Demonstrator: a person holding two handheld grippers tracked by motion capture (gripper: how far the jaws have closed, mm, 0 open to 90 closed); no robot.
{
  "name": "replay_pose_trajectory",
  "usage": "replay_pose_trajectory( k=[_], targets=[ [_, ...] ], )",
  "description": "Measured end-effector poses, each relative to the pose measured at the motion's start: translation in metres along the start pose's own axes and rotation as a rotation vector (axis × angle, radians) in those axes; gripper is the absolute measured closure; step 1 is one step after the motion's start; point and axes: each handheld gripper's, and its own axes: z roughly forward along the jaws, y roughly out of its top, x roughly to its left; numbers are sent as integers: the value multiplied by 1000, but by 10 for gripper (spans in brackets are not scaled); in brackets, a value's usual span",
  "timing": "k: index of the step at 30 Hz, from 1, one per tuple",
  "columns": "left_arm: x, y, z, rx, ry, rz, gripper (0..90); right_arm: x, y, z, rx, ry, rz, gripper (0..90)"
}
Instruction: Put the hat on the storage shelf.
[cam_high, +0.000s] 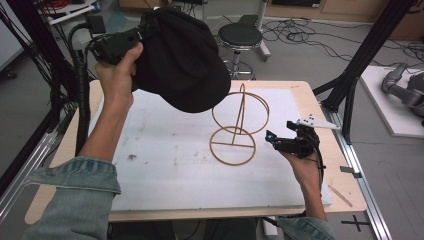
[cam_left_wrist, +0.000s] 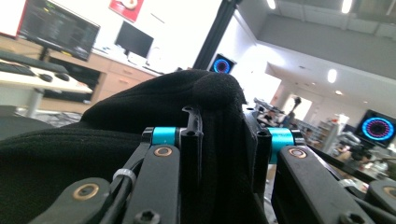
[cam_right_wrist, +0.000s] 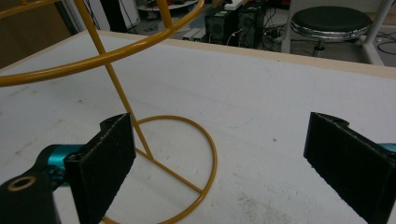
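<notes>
Black cap (cam_high: 180, 60) of soft, matte cloth, with a rounded crown and a curved brim, hangs in the air above the far left part of the table, up and to the left of the wire stand. Its fabric is bunched where the left gripper (cam_high: 131, 41) pinches it; in the left gripper view the cloth (cam_left_wrist: 224, 121) sits squeezed between the two black jaws, which are pressed together on it (a small button-like knob tops the fold). No logo or writing can be read on the cap.

One cap, one stand, two grippers. The yellow wire stand (cam_high: 239, 122) rests on the white board (cam_high: 165, 165) that covers the wooden table (cam_high: 310, 95): a flat ring base with a crossbar, a slanted upright rod and a larger hoop on top. It carries nothing.

The right gripper (cam_high: 280, 140) is held low over the board just right of the stand's base, its jaws spread wide and empty; in the right gripper view the base ring (cam_right_wrist: 205, 154) lies between and beyond its pads (cam_right_wrist: 109, 158).

Behind the table stands one round black stool (cam_high: 240, 37), with cables on the floor.
</notes>
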Motion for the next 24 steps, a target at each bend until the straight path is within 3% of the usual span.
replay_pose_trajectory(
  k=[9,17,24],
  targets=[
    [-8,-21,34,68,-53,-24,731,-4,0,-5,-14,-1,5,88],
    [-6,-46,60,128,-69,-42,731,-9,-2,-10,-11,-15,11,88],
    [-4,-73,80,236,-50,-4,728,-13,-4,-13,-11,-22,17,88]
  ],
)
